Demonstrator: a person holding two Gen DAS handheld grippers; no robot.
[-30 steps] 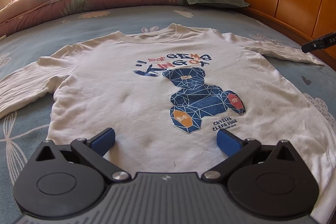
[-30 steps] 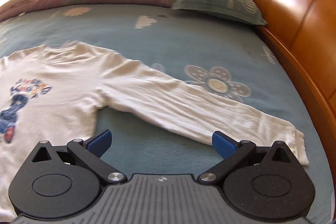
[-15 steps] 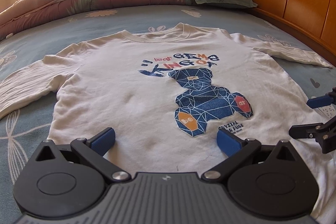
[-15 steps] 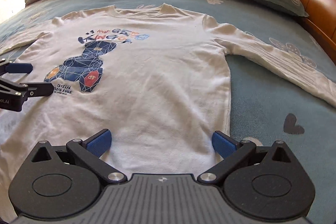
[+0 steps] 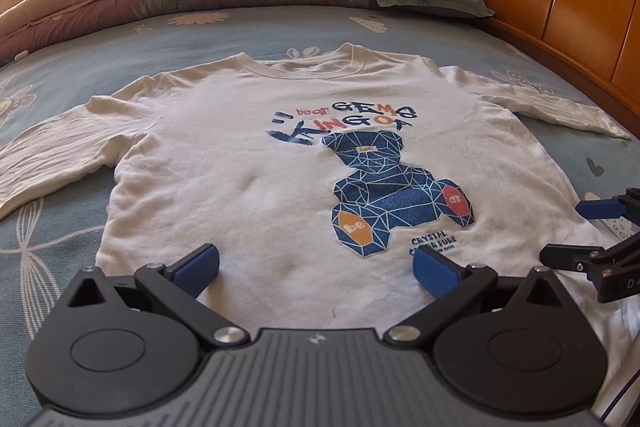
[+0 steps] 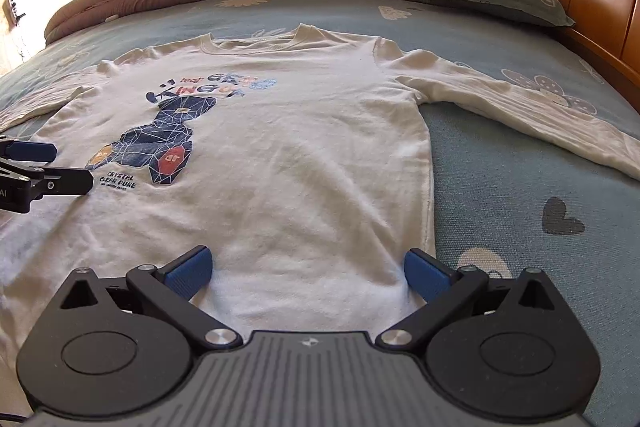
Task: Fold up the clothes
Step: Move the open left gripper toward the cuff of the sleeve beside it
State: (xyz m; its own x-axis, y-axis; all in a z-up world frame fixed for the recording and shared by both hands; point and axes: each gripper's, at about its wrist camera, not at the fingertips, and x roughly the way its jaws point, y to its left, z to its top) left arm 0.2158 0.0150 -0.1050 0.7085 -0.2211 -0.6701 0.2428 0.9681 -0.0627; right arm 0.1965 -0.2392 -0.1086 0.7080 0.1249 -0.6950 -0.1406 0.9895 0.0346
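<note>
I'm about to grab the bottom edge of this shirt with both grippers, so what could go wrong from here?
Both grippers are open over the shirt near its bottom edge. The left gripper sits over the middle of the cloth, so it may pinch only the top layer. The right gripper straddles the side seam and could catch the bedsheet too. Both sleeves lie spread out and may drag.

A white long-sleeved shirt (image 5: 256,163) with a blue bear print (image 5: 392,195) lies flat, sleeves spread, on the blue flowered bedsheet (image 5: 224,31), the left gripper (image 5: 316,267) wide open over its hem (the right gripper (image 5: 576,231), also open, at the right edge).
</note>
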